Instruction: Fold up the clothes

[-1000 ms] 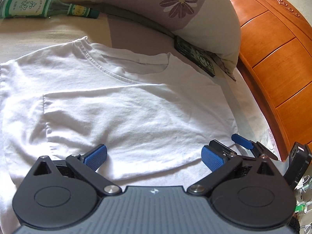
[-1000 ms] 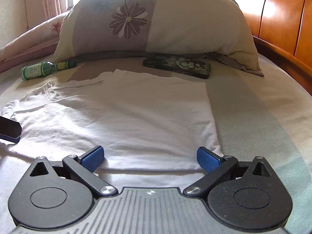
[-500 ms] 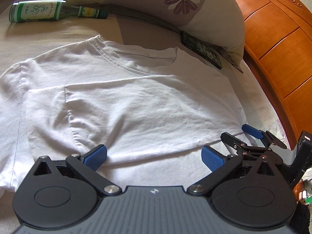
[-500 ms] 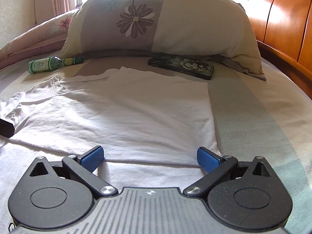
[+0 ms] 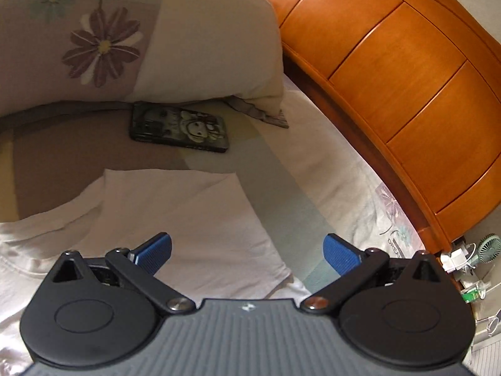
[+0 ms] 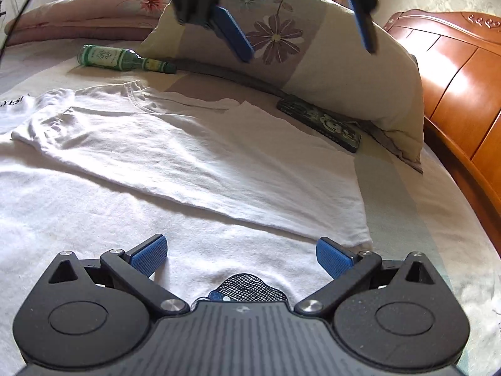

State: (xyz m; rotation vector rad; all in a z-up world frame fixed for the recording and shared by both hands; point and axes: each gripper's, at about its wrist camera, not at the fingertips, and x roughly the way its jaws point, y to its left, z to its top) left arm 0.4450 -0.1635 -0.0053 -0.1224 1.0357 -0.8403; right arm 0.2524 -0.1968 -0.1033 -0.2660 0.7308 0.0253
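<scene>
Fingers (image 6: 148, 255) carry blue ribbed pads on black arms. Ahead of them, the T-shirt (image 6: 203, 156) is plain white. Beyond it, the bottle (image 6: 122, 59) is green with a white label. The pillow (image 6: 313, 47) is cream and grey-mauve with purple daisies. Right of the fingers, the headboard (image 5: 407, 94) is glossy orange-brown wood. The phone case (image 5: 178, 127) is dark with a pale cartoon print.

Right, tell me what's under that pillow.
The pillow lies over the far edge of a dark printed case; the rest of the case shows. Anything deeper beneath is covered.
</scene>
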